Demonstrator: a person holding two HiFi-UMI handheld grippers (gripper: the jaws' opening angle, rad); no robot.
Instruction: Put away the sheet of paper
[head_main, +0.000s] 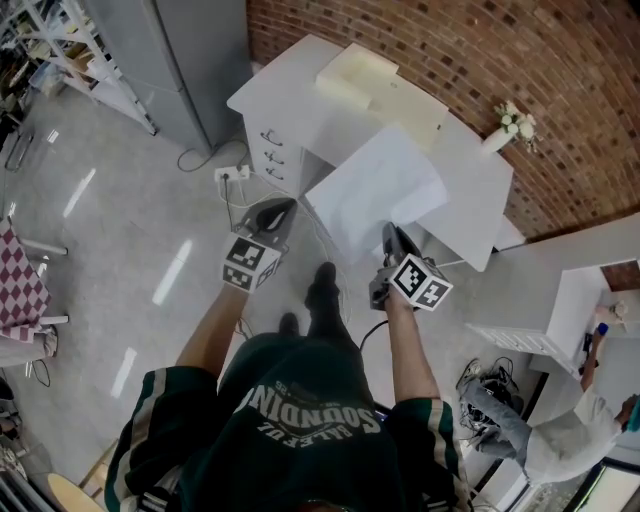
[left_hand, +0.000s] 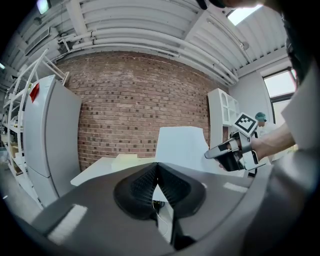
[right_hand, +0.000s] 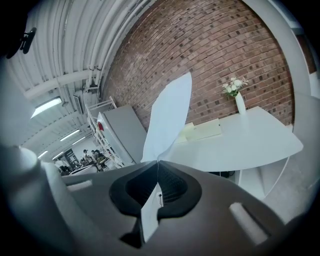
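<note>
While our right hand-held gripper (head_main: 391, 234) pinches the sheet (head_main: 375, 190) by its near corner, it stands ahead toward the bench (head_main: 300, 70); left hand-held gripper (head_main: 283, 207) closed, empty, alongside.

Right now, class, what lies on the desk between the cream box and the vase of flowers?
Nothing: the white desk top is bare between the cream box and the vase of flowers. The right gripper view shows it best; the head view agrees.

White sheet of paper (head_main: 375, 190), blank, slightly curled, held in the air above the desk (head_main: 470, 215), bottom edge pinched in the right gripper (head_main: 391, 232)
</note>
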